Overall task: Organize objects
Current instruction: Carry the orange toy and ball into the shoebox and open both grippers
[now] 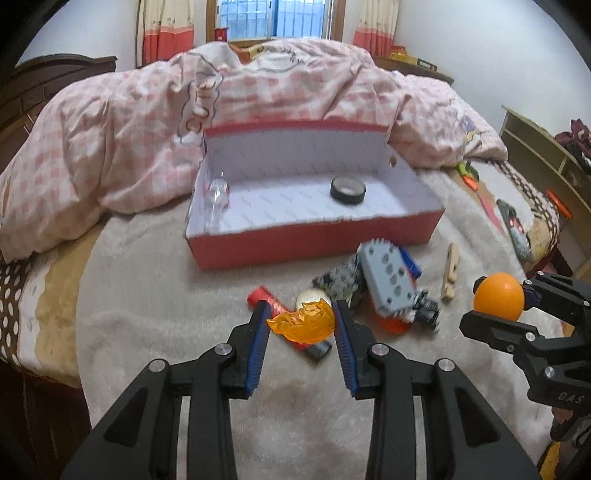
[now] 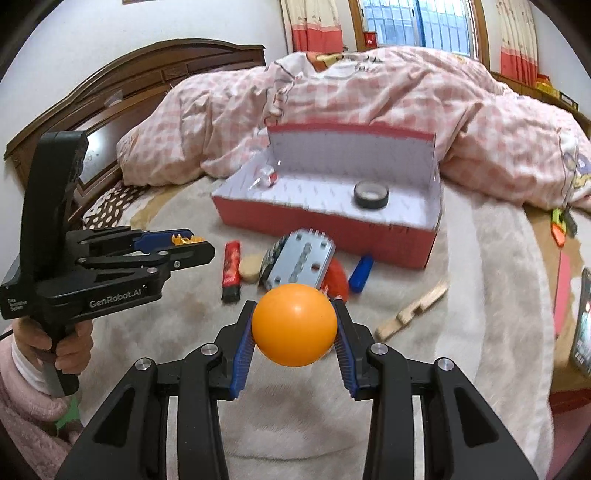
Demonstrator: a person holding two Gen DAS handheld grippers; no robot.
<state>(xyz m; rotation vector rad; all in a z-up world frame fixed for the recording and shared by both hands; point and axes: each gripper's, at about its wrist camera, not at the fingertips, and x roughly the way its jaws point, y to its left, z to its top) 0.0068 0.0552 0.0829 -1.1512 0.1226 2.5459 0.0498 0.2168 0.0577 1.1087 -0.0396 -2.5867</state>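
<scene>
orange ball (image 2: pixel 294 324) – right tongs (image 2: pixel 294 328) grip | flame piece (image 1: pixel 303 320) – left tongs (image 1: pixel 301 325) grip | hand (image 2: pixel 70 341) right view only

A bedroom with pale walls (image 2: pixel 184 22): a barred window (image 1: pixel 275 18) flanked by cream-and-red curtains (image 1: pixel 166 29), a dark carved wooden headboard (image 2: pixel 122 85), a rumpled pink checked quilt (image 1: pixel 147 122) across the bed (image 1: pixel 129 295), open shelving (image 1: pixel 535 144) at right

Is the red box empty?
No. The red box holds a black tape roll and a clear plastic thing.
</scene>
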